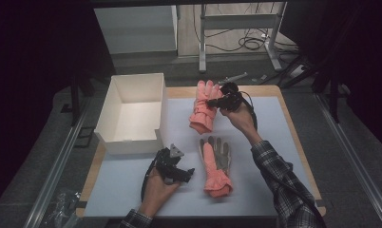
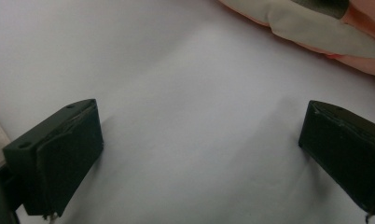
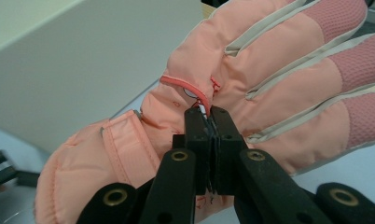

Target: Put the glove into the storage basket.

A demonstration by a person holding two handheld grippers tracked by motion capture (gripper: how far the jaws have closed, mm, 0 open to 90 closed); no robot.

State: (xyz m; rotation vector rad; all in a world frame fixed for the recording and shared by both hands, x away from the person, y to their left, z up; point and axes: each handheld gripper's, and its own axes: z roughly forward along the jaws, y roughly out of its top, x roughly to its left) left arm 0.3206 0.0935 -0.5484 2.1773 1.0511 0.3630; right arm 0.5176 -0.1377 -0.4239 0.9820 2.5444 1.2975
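High view: two pink gloves and a white box point(image 1: 132, 111) sit on a worktop point(image 1: 270, 142) covered with a pale sheet. The box stands open at the far left of the sheet. The right tongs point(image 1: 213, 101), held in the person's right hand point(image 1: 240, 118), pinch the far glove point(image 1: 204, 105) near its middle; this glove hangs with its fingers pointing away from the person and its cuff toward the near side, just beside the box's right wall. The near glove point(image 1: 216, 166) lies flat on the sheet, palm side up with a grey palm, fingers pointing away and cuff toward the person. The left tongs point(image 1: 189, 172), in the left hand point(image 1: 157, 187), rest low over the sheet just to the left of the near glove, apart from it.

Left gripper view: the left tongs point(image 2: 199, 140) stand wide apart with only bare sheet between the two black jaws. An edge of the near glove point(image 2: 316, 28) shows in the upper right corner, clear of both jaws.

Right gripper view: the right tongs point(image 3: 209, 119) are pressed together on a fold of the far glove point(image 3: 251, 79), just beside a small pink loop point(image 3: 185, 88) sewn on its back. The glove's quilted fingers spread to the right and its strapped cuff to the lower left. The white box point(image 3: 83, 60) wall rises behind it.
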